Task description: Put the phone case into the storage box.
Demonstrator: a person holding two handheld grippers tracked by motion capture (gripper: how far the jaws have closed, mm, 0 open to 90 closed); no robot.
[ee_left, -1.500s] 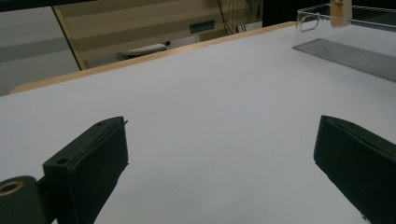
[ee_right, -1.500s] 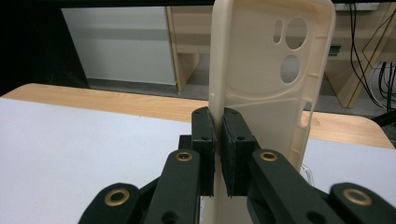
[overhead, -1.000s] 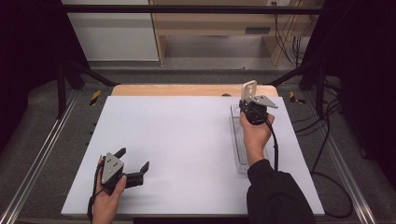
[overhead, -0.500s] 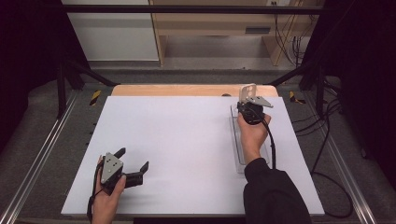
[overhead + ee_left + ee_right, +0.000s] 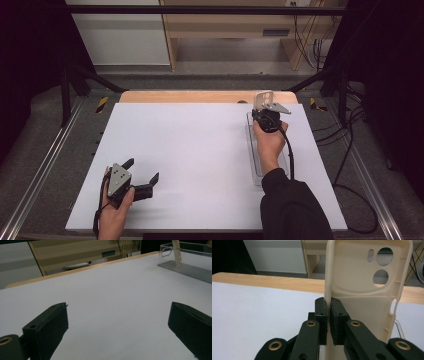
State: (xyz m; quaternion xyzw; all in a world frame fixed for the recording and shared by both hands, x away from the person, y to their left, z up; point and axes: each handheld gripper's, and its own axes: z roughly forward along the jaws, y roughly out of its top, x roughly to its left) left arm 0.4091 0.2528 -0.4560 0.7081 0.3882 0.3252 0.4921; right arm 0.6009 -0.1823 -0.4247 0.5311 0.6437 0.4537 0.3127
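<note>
The cream phone case [image 5: 364, 290] stands upright in the right gripper [image 5: 328, 312]. Its two black jaws are nearly closed and pinch one long side edge of the case between their pads. In the right gripper view the inner side of the case faces the camera, and its camera cut-outs, two round holes and one small oval hole, are near the top. In the high view the phone case [image 5: 263, 98] is held above the far end of a clear plastic tray [image 5: 256, 160], close to the far right corner of the white table mat [image 5: 200, 150]. The tray lies along the right side of the mat, with its long side going away from the person, and the person's right hand [image 5: 270, 142] is over it. A black cable goes from this gripper back along the dark sleeve.

The left gripper [image 5: 145, 179] is well apart from the case, at the near left part of the mat, in the person's left hand [image 5: 116, 210]. Its jaws stand wide, with nothing between them but the bare mat. In the left gripper view the clear tray [image 5: 185, 265] shows far at the upper right, with the case standing in it as a thin cream strip [image 5: 177, 251].

Behind the mat there is the wooden table edge [image 5: 200, 96].
</note>
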